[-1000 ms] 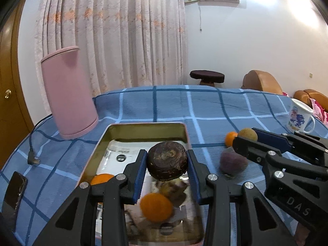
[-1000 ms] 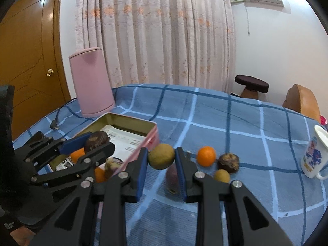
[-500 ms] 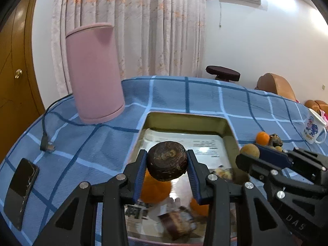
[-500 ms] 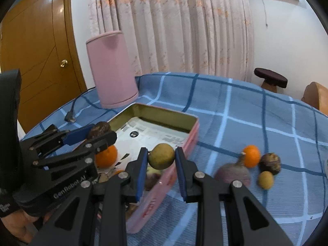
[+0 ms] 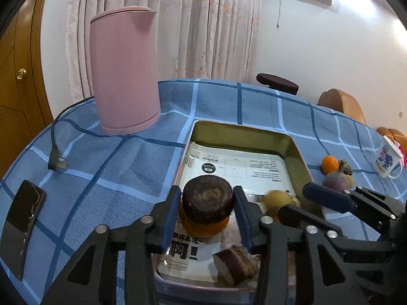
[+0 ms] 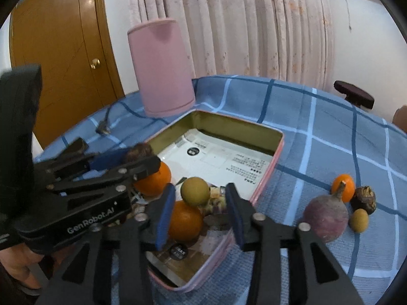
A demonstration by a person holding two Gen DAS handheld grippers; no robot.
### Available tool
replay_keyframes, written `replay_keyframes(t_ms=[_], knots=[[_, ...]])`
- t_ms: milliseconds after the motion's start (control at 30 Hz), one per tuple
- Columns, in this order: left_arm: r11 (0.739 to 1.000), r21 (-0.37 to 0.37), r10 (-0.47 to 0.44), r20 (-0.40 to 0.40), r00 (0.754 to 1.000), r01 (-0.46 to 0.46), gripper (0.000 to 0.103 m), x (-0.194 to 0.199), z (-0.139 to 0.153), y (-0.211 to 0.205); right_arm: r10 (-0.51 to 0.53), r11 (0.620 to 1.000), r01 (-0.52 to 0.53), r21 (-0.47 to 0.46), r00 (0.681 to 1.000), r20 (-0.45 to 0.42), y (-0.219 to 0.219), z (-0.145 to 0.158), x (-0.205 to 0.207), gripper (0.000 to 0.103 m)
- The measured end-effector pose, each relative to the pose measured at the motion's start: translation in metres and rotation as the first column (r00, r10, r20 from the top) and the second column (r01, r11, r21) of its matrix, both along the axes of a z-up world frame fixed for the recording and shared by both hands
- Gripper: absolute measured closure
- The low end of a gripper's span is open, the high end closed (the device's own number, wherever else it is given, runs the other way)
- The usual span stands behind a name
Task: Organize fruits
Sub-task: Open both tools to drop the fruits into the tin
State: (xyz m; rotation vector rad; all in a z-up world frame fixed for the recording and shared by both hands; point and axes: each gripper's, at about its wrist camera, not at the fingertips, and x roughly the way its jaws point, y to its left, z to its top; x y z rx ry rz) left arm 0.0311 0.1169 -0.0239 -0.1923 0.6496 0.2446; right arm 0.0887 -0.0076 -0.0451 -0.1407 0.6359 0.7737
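Two black two-finger grippers with blue pads, held side by side over a shallow rectangular pink tin tray [image 6: 267,175] with a gold inner wall, lined with printed paper, on a table under a blue checked cloth [image 5: 122,162]; left gripper [image 5: 207,214]: jaws just been opening, now parted, a dark brown flat-topped round fruit [image 5: 207,202] between the pads with a slim gap on each side, above an orange [image 5: 203,226] in the tray; right gripper [image 6: 201,211]: jaws just been opening, now spread wide, a small yellow-green round fruit [image 6: 195,192] between them and clear of both pads, over the tray's near end; in the tray besides: a second orange [image 6: 184,221], pale cut pieces [image 6: 216,198], a brown-skinned wedge [image 5: 235,264]; on the cloth to the right of the tray, a close cluster: one purple beet-like root [image 6: 325,218], one small orange [image 6: 343,184], one dark wrinkled fruit [image 6: 363,199], one small yellow fruit [image 6: 358,219]; behind the tray, a tall pink kettle [image 5: 124,76], its plug [image 5: 57,164] lying loose; a black phone [image 5: 21,225] at the left edge; a white printed mug [image 5: 388,158] far right.
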Motion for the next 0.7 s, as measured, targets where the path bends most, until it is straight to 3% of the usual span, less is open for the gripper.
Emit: replay_keyframes(t_ms=[133,367,700], knots=[[1.000,0.016,0.006,0.036,0.999,-0.006,0.024,-0.001,0.010,-0.010,-0.054,0.998,0.054,0.033,0.998,0.020,-0.023,0.010,0.000,0.038],[0.996,0.033,-0.085,0.054,0.995,0.084,0.024,0.011,0.018,-0.050,-0.188,0.982,0.186,0.043,0.981,0.042,-0.080,0.019,0.008,0.038],[0.979,0.075,-0.190,0.022,0.982,0.188,0.024,0.040,0.014,-0.104,-0.359,0.933,0.357,0.043,0.933,0.031,-0.142,0.016,0.030,0.037]])
